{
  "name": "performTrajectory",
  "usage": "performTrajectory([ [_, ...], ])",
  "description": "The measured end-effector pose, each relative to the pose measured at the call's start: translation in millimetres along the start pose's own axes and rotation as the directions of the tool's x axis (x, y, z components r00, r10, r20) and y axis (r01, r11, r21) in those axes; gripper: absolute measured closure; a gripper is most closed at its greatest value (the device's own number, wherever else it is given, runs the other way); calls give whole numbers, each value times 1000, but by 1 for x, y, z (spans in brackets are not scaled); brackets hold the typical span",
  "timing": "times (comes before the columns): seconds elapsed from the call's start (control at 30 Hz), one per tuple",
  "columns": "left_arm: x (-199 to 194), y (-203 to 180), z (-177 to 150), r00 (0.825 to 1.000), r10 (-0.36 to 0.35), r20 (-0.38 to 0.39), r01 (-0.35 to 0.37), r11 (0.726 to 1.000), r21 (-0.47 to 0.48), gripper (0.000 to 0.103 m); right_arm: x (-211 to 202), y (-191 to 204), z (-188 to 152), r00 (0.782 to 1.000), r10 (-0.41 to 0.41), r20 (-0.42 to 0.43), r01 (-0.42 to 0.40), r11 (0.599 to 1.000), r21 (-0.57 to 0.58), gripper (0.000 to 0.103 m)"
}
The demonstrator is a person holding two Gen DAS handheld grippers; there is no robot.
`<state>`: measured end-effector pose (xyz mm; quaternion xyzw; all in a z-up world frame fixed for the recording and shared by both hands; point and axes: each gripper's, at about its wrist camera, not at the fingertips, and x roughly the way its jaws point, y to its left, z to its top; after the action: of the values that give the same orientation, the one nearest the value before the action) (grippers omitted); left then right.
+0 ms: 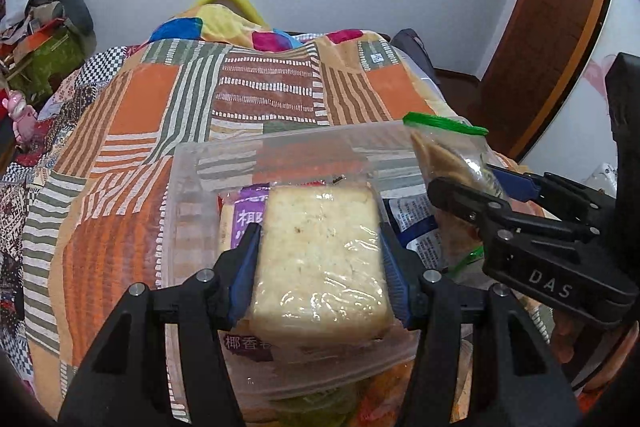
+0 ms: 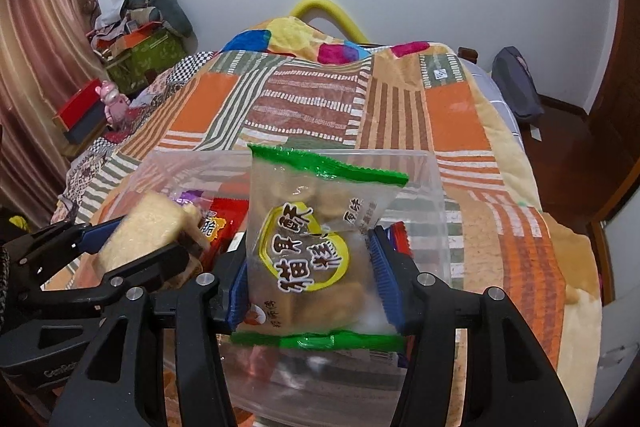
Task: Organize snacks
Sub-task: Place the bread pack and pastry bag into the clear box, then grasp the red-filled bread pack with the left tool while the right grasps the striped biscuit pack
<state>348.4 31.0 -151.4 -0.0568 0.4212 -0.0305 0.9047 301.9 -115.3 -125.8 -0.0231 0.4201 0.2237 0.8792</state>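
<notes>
My left gripper is shut on a pale square cake in clear wrap with a purple label. It holds the cake just above a clear plastic bin on the bed. My right gripper is shut on a clear snack bag with green sealed edges and a yellow label, upright over the same bin. In the left wrist view the right gripper and its bag sit at the bin's right side. The right wrist view shows the left gripper with the cake to the left.
A red packet and a blue-and-white packet lie in the bin. The bin rests on a patchwork quilt. Boxes and clutter stand far left by a curtain. A dark bag and a wooden door are on the right.
</notes>
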Motion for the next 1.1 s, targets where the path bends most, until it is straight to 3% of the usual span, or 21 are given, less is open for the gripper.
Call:
performTrajectory([
  [0.27,-27,-6,3,999,9,52,-10,1000,27,47,-20,1,-2,1000,-3,28,3,1000,-8,41],
  [0.57,-91,-2,-4,991,14,133,-19,999,38,45,-75,12,-12,992,0,125,3,1000,-26,35],
  [0.73,-126,5,-21,988,13,152,-19,999,40,38,-100,23,-26,989,10,150,-5,999,-37,33],
  [0.8,-137,10,-30,989,12,149,-19,999,42,33,-107,28,-33,988,13,153,-7,999,-39,26],
  [0.97,-149,32,-62,994,31,107,-35,999,36,22,-115,41,-59,991,11,132,-3,998,-55,25],
  [1.1,-144,53,-91,996,69,52,-71,997,32,21,-108,48,-79,996,13,87,-8,998,-57,24],
])
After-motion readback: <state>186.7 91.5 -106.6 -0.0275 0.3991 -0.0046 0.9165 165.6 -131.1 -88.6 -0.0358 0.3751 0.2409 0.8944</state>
